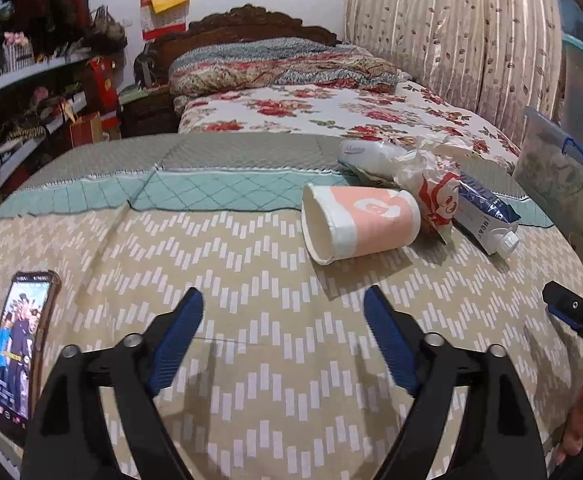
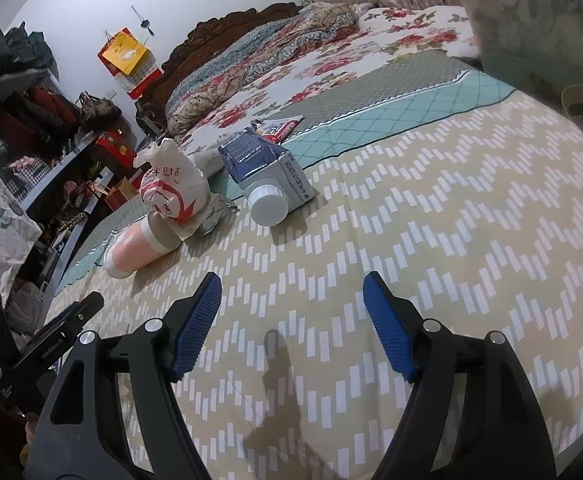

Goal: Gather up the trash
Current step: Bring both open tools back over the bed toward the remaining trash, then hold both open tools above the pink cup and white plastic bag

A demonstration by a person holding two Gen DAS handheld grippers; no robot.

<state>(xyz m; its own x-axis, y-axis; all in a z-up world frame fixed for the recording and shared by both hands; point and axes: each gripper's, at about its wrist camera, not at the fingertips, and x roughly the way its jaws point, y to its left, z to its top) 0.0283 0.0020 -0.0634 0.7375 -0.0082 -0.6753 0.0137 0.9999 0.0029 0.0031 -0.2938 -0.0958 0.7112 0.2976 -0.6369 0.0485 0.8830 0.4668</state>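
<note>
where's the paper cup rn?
The paper cup lies on its side on the bedspread, ahead-right of the open left gripper in the left wrist view, mouth facing left, against the crumpled wrapper.

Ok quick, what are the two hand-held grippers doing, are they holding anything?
Left hand-held gripper: open, holding nothing.
Right hand-held gripper: open, holding nothing.

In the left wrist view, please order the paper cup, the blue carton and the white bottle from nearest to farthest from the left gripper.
From the left gripper:
1. Paper cup, lying on its side, just ahead and slightly right.
2. Blue carton, lying farther right, its cap toward the camera.
3. White bottle, behind the crumpled bag, on the teal border.
</note>
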